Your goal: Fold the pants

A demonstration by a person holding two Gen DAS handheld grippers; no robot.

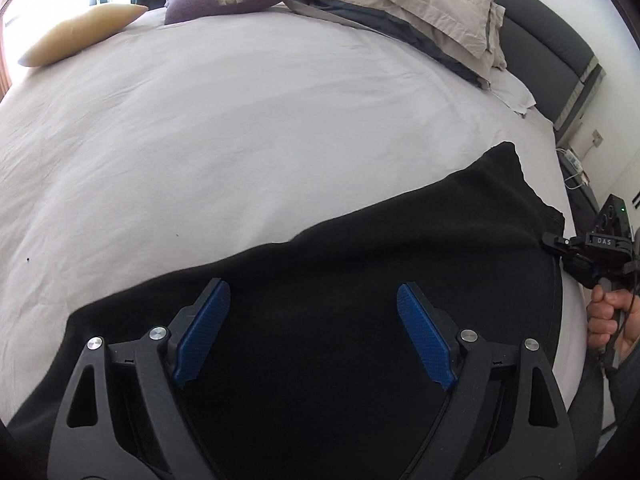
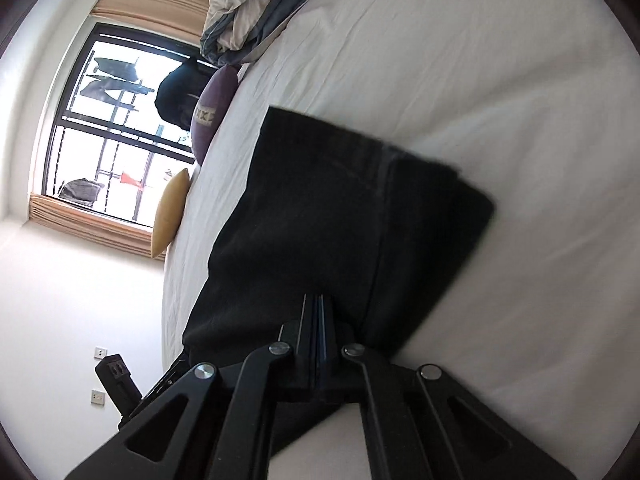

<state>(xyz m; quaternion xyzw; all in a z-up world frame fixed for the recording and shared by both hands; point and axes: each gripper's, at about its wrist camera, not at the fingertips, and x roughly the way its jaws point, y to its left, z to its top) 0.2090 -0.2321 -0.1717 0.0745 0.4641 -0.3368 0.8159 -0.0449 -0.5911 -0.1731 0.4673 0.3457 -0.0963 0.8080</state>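
Black pants (image 1: 360, 280) lie spread across the near edge of a bed (image 1: 240, 140) covered in a pale, lightly creased sheet. The fabric is matte and dark, soft-looking, with little visible detail beyond a raised seam that shows in the right wrist view (image 2: 340, 208), where the garment reads as a long panel with a squared-off, doubled end toward the far side. In the left wrist view one corner of the cloth rises to a ragged point toward the right, near the headboard (image 1: 540, 52).

The left tongs (image 1: 314, 328) hover over the middle of the pants, their blue-padded fingers (image 1: 204, 332) spread wide with nothing between them. The right tongs (image 2: 318, 320) are pressed together, fingers flush against one another, at the near edge of the black cloth; whether any fabric is caught between them cannot be told. From the left wrist view the right tongs (image 1: 560, 246) appear at the right border of the pants, carried by a person's hand (image 1: 608, 320).

At the far side of the bed sit a purple cushion (image 1: 228, 0) and a yellow cushion (image 1: 80, 34), with a heap of beige and grey bedding (image 1: 400, 8) piled beside the headboard. A window (image 2: 112, 128) with dark bars lets in bright daylight beyond the cushions.
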